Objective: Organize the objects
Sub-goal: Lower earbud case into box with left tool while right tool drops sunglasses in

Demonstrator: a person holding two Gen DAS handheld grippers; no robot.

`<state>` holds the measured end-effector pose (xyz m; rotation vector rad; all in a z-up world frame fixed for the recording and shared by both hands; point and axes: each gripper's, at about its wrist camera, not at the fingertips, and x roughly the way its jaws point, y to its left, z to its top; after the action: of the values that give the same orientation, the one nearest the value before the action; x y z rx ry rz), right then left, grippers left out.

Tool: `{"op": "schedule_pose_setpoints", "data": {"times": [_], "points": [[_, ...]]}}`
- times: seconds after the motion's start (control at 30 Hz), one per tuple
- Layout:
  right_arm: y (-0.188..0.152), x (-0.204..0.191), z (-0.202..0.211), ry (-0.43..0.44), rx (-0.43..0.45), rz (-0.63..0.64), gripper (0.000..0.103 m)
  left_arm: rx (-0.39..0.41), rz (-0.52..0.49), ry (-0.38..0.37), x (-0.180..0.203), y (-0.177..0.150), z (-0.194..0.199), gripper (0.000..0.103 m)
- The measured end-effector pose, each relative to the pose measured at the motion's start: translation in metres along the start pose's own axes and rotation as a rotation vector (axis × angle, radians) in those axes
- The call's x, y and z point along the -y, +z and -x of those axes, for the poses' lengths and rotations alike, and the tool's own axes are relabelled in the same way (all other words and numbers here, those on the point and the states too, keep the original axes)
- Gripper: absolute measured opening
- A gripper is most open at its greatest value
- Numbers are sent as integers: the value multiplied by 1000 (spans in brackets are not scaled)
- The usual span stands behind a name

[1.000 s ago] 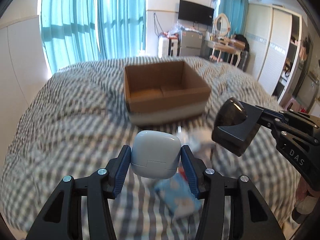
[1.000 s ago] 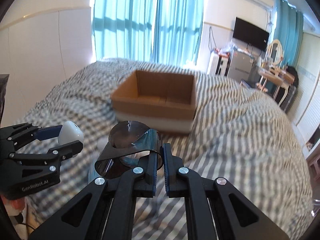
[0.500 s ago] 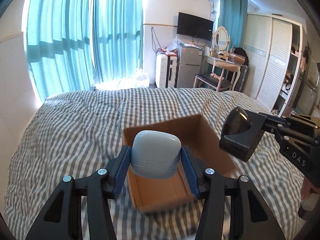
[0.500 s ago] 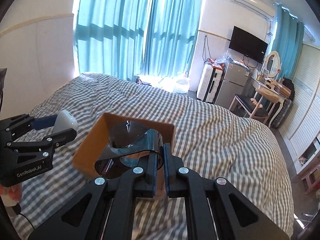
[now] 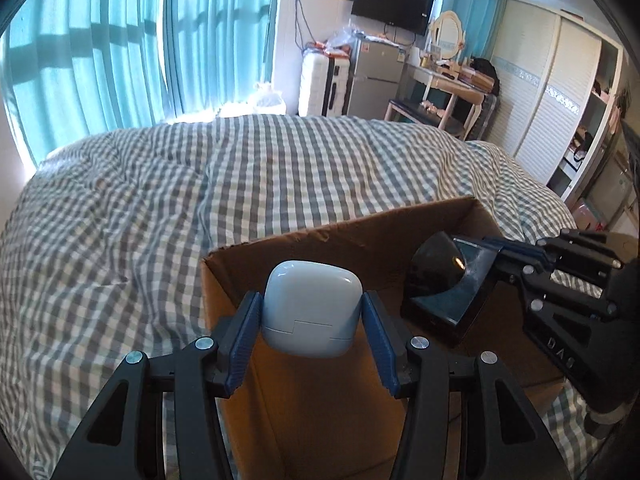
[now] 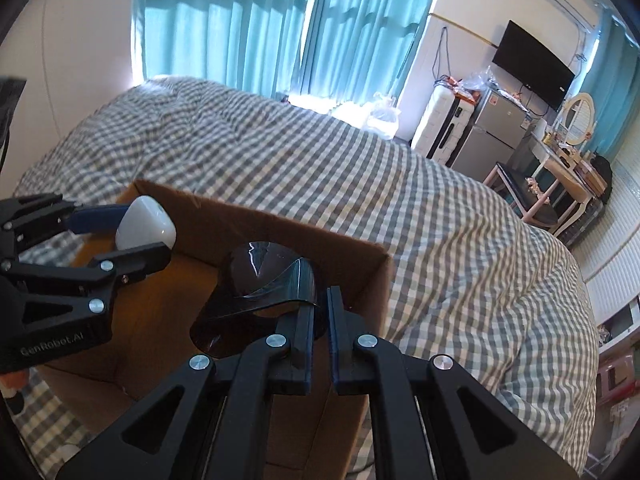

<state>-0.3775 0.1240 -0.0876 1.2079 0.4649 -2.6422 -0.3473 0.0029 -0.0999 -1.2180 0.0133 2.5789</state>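
A white case [image 5: 311,307] is gripped between the blue pads [image 5: 243,343] of the left gripper [image 5: 311,320], one pad pressed on each side. The case is held upright, rounded top pointing away from the fingers. Just below and ahead of those fingers the open box [image 5: 340,224] is seen on the checked bed [image 5: 160,200], so the case is already over the box's left part. To the right, a dark shiny piece [image 6: 260,280] is pinched by its thin edge in the right gripper [image 6: 318,312], whose fingers are nearly closed together. The piece sticks out ahead and to the left of those fingers, its long side lying across them, over the box's right part. Both things are likely to be let go downward into the box. Neither gripper looks clearly nearer the box floor.
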Motion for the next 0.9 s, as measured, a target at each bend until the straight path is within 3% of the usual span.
{"op": "schedule_pose_setpoints", "data": {"times": [0.17, 0.23, 0.3, 0.33, 0.7, 0.9], "points": [[-8, 3, -5, 39, -9, -14, 11, -20, -5, 11, 0, -6, -5, 56], [-10, 5, 1, 49, -4, -23, 30, -15, -6, -5, 2, -7, -1, 67], [-11, 6, 14, 56, 11, -26, 46, -8, -6, -3, 8, -6, 6, 84], [-12, 7, 21, 59, 18, -28, 53, 4, -10, 7, 11, -7, 12, 86], [-24, 22, 131, 24, 132, -60, 58, 113, 16, 88, 19, -15, 115, 91], [-34, 18, 199, 23, 208, -75, 72, 177, 8, 141, 27, -27, 169, 99]]}}
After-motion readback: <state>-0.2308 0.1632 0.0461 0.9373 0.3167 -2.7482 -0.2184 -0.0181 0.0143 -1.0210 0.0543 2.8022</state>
